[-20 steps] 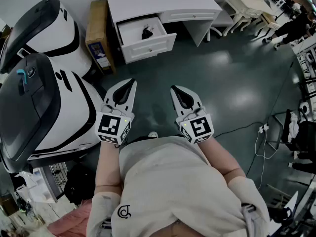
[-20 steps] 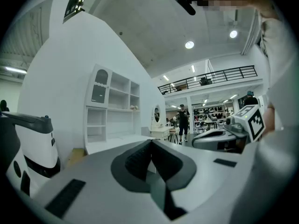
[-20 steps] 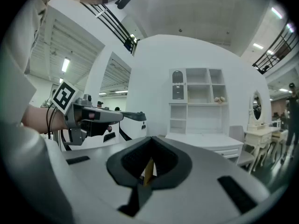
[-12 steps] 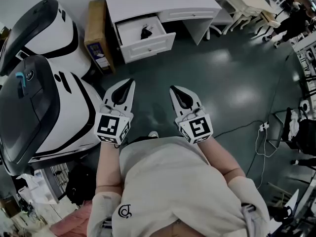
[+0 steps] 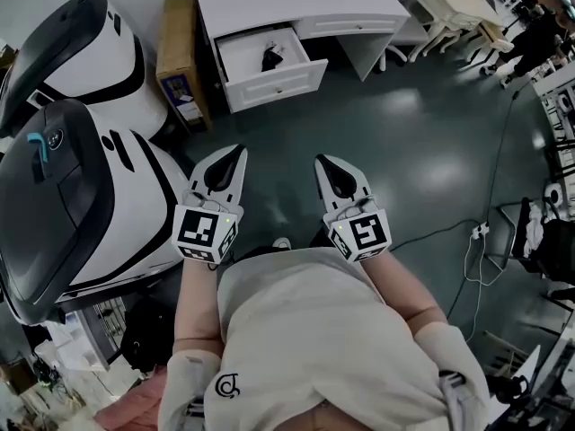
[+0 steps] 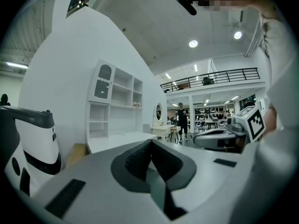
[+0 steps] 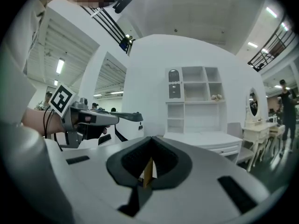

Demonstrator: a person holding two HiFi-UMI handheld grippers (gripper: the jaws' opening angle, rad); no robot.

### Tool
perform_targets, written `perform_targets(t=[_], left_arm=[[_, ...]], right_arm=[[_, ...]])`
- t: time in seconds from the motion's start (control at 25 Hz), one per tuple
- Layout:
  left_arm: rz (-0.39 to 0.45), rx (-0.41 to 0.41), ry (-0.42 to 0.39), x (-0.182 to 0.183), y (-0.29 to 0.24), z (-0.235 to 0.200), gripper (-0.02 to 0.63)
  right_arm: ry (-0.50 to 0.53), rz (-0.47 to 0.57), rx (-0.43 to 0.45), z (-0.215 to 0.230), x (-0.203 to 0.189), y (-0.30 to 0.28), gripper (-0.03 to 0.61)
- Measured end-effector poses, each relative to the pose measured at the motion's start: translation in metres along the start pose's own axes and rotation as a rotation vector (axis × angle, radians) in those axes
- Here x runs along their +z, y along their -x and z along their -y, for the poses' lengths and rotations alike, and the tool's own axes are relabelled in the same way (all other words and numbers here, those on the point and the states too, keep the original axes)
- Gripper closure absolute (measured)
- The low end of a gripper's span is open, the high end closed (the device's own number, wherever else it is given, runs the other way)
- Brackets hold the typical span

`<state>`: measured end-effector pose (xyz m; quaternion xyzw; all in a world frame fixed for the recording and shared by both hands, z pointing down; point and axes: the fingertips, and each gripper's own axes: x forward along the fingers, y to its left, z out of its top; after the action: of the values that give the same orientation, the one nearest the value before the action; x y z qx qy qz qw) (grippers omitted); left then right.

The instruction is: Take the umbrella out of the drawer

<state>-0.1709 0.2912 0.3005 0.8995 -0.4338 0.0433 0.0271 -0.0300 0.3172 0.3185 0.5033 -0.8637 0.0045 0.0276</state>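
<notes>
The umbrella (image 5: 270,58) is lying in the open drawer (image 5: 280,86), well apart from the left gripper (image 5: 237,149) and right gripper (image 5: 321,160), both clenched empty.

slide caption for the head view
Shut left tongs and right tongs held short of the open drawer with the umbrella inside.

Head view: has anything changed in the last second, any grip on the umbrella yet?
No visible change beyond slight camera drift. The left gripper and right gripper stay shut, empty, side by side short of the open drawer; the umbrella still lies inside it.
</notes>
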Motion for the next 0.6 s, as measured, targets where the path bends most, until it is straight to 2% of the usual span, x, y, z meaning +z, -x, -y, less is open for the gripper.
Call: perform_targets(t=[0.32, 0.6], left_arm=[[-0.006, 0.022, 0.021, -0.004, -0.024, -0.017, 0.603], [-0.044, 0.07, 0.046, -0.014, -0.086, -0.044, 0.603]], right_arm=[[0.009, -0.025, 0.016, 0.018, -0.006, -0.027, 0.572], [-0.006, -0.036, 0.056, 0.068, -0.017, -0.078, 0.572]])
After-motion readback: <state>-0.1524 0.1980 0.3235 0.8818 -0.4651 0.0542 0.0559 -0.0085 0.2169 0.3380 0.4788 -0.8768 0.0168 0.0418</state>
